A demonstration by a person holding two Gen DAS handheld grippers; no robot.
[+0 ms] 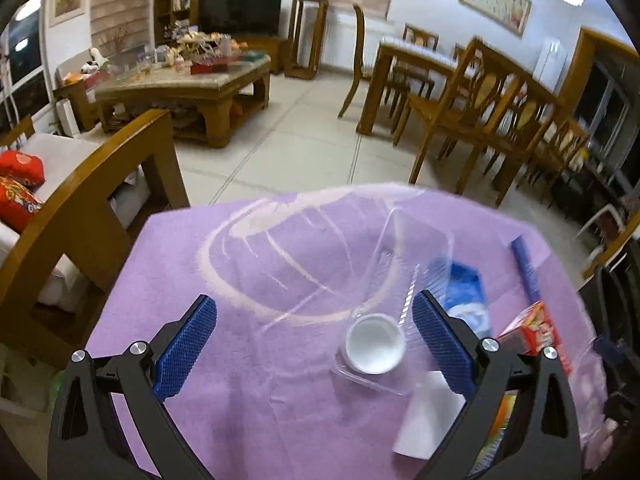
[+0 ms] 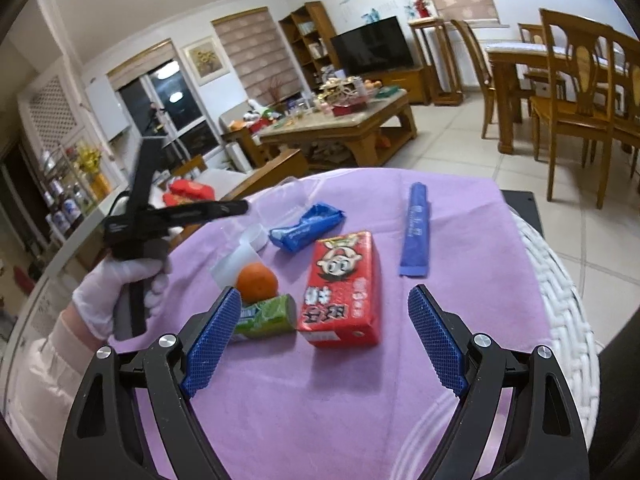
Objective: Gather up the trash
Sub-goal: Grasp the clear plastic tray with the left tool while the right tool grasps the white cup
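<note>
Left gripper (image 1: 314, 340) is hovering with jaws wide, holding nothing; a clear container (image 1: 384, 280) is lying at its one o'clock. Right gripper (image 2: 324, 336) is gaping, empty, a red carton (image 2: 342, 290) sitting at twelve o'clock.

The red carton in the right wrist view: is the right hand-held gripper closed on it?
No, the right hand-held gripper is open, and the red carton lies free on the purple cloth between its fingers.
</note>
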